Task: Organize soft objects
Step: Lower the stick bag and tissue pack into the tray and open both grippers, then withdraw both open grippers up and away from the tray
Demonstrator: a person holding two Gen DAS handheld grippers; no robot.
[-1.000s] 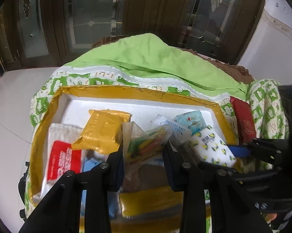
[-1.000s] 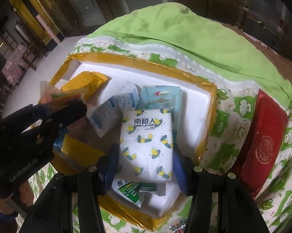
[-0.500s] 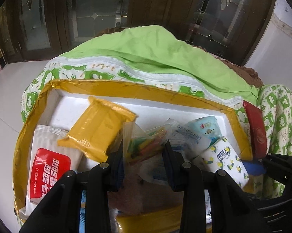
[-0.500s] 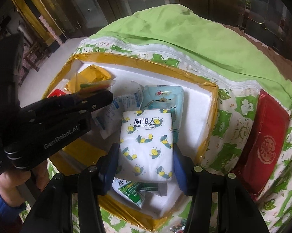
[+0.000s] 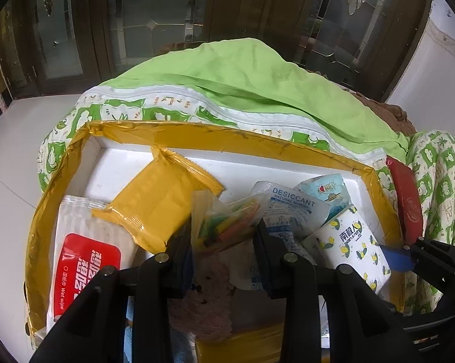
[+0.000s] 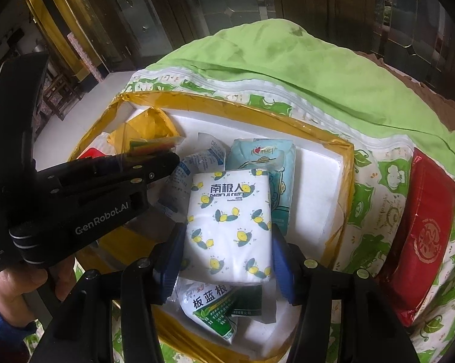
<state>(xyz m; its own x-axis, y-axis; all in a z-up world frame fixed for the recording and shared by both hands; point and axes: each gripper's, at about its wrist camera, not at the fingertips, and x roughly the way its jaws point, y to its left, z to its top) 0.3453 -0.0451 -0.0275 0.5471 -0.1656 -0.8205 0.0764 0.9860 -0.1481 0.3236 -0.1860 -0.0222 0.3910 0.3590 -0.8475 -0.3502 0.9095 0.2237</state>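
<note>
While the left gripper (image 5: 222,236) pinches a clear bag of coloured sticks (image 5: 224,220) above the gold-edged tray (image 5: 215,139), its narrow jaws should stay closed until the bag sits low over bare white floor at 12 o'clock. At 3 o'clock, the right gripper (image 6: 225,239) stands about half open, both pads against the lemon-print tissue pack (image 6: 230,224), seemingly holding it. Judged risk: crowding the yellow packet (image 5: 160,205) at 9 o'clock.

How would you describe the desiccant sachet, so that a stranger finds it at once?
Look in the gold-rimmed white tray on the green bedding. Near its middle, the desiccant sachet lies between a yellow packet and a lemon-print tissue pack. Only it bears the blue word DESICCANT.
</note>
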